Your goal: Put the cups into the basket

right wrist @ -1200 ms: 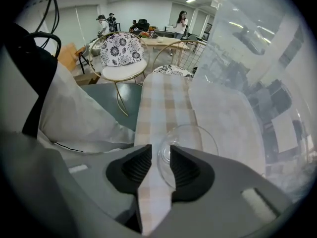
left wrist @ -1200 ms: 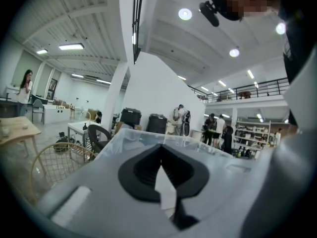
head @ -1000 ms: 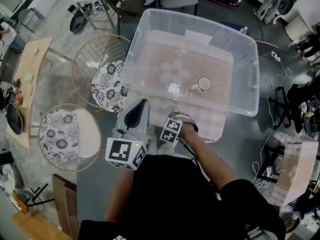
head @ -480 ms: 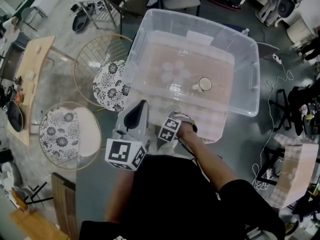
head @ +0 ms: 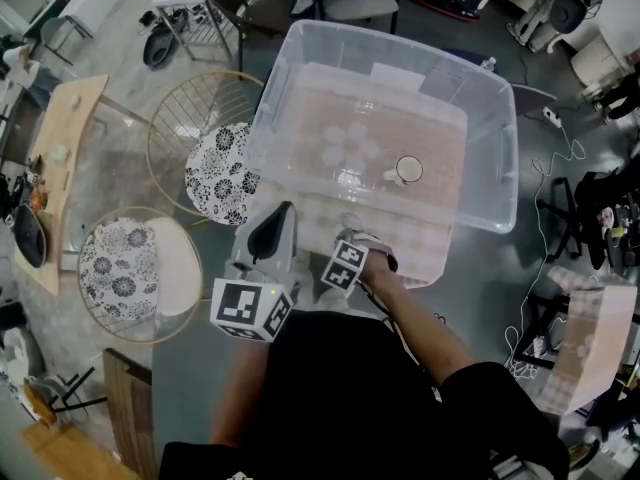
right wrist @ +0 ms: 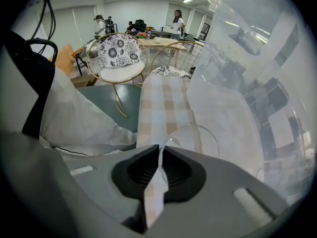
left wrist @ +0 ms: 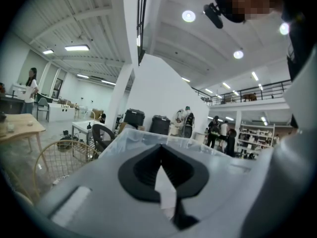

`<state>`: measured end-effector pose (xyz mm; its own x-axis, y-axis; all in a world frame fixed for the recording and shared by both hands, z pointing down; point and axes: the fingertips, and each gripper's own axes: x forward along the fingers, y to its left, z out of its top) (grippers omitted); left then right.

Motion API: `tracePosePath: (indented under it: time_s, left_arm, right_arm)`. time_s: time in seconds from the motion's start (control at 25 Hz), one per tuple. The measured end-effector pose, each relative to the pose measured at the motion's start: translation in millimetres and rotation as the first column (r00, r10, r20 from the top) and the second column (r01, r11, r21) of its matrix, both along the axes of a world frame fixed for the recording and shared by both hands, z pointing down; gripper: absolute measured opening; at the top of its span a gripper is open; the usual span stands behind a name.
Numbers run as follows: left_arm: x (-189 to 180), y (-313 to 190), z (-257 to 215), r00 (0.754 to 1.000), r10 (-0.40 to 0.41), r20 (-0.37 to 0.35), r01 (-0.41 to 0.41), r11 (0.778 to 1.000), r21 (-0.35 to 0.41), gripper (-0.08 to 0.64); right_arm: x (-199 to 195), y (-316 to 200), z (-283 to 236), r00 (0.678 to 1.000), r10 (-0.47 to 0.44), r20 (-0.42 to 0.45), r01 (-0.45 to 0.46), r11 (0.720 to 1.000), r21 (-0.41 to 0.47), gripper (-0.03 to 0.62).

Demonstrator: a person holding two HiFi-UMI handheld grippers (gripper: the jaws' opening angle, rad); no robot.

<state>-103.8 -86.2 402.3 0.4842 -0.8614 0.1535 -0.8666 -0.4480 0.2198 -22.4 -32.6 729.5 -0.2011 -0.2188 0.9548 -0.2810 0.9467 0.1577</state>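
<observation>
The right gripper's (right wrist: 161,148) jaws have just been closing and now pinch the cup (right wrist: 195,133) rim, lower centre on the table (right wrist: 163,100) beside the basket (head: 500,168), evidently to lift it in, while the left gripper (left wrist: 159,155), jaws together and empty, waits.

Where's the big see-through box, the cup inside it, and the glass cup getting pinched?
box (head: 495,158): head view, on its right wall.
cup inside (head: 408,169): head view, on its round mouth.
glass cup (right wrist: 196,126): right gripper view, on its far rim.
</observation>
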Motion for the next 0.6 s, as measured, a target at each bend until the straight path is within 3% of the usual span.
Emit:
tracePosePath:
  time_s: [0.6]
  left_arm:
    - [5,-4,-4,1.000,0.015,0.000,-0.015,1.000,0.013,0.005]
  right_arm:
    - [-2,2,-43,0.991,0.046,0.126,-0.047,0.999,0.003,0.025]
